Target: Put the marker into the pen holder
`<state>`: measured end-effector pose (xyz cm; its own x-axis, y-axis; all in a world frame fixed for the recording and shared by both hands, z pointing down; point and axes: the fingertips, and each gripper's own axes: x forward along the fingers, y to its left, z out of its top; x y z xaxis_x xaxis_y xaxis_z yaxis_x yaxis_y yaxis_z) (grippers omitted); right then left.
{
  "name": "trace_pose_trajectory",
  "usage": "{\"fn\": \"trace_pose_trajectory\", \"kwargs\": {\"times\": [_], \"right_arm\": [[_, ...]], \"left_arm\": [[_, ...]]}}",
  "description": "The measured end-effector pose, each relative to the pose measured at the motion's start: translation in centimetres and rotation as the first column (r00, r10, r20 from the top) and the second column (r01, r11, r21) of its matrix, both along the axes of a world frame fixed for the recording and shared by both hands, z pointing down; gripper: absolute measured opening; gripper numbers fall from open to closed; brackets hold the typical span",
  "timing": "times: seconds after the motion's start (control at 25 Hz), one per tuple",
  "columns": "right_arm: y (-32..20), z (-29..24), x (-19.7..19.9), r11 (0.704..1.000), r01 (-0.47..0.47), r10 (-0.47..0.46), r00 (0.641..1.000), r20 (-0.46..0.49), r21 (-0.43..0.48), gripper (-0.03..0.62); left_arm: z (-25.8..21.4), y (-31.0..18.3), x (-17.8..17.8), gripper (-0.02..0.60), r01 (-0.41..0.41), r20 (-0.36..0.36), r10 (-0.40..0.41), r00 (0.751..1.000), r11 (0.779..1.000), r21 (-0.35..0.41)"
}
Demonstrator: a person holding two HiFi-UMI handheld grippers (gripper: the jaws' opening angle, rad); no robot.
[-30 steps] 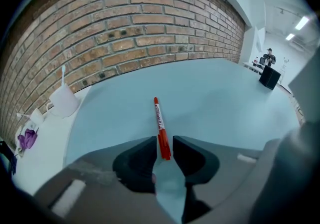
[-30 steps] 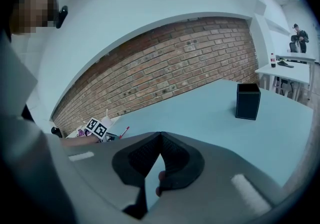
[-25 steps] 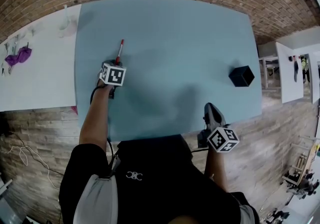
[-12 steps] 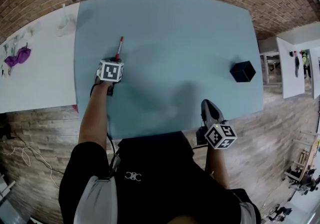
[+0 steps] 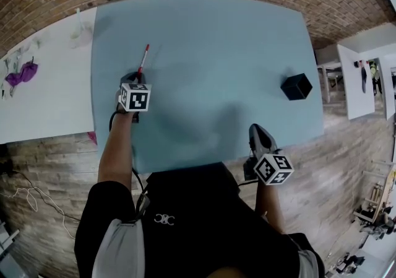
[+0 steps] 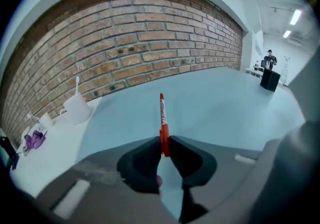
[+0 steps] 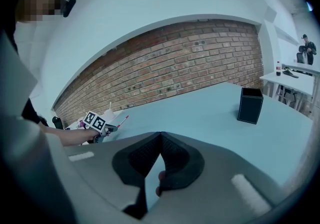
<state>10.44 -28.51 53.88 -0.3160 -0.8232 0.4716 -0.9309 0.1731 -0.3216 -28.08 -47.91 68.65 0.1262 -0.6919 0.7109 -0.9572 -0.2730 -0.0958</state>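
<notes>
The left gripper [image 6: 164, 139] has the red marker [image 6: 162, 118] pinched btw its two pads, near the marker's back end. Its jaws have just been closing & now they squeeze the marker tight. The rest of the marker sticks out in front, tip pointing up & away toward the brick wall [image 6: 125, 33]. In the head view this gripper is over the left side of the blue table [image 5: 216, 35].

The right gripper [image 7: 160, 137] is clenched w/ nothing in it; its pad tips touch. It hangs by the near edge of the blue table, on the right.

The black pen holder [image 5: 296, 86] stands upright on the blue table's right side, well apart from the marker. A white mug [image 6: 76, 108] sits on a white table [image 5: 43, 103] next to the blue one.
</notes>
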Motion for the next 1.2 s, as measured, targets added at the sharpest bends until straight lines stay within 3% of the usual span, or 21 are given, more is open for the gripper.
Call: {"fn": "trace_pose_trajectory", "kwargs": {"times": [0.24,0.44,0.68,1.2], "right_arm": [[-1.0,-0.6,-1.5,0.999,0.033,-0.033,0.999,-0.003,0.029,0.005],[-2.5,-1.3,-4.0,0.995,0.083,-0.083,0.997,-0.007,0.064,0.005],[-4.4,-2.1,-6.4,0.992,0.093,-0.094,0.995,0.012,0.09,0.005],[-5.2,-3.6,-9.6,0.983,0.154,-0.145,0.985,-0.09,0.103,0.005]], "left_arm": [[-5.6,0.6,-1.4,0.066,0.037,-0.019,-0.034,0.999,0.985,0.166],[-9.9,2.9,-2.9,0.066,0.042,-0.055,-0.03,0.998,0.971,0.234],[-12.8,7.2,-3.1,0.066,0.013,-0.067,0.005,0.998,0.967,0.254],[-12.1,10.0,-1.2,0.066,-0.032,-0.144,0.071,0.987,0.967,0.254]]}}
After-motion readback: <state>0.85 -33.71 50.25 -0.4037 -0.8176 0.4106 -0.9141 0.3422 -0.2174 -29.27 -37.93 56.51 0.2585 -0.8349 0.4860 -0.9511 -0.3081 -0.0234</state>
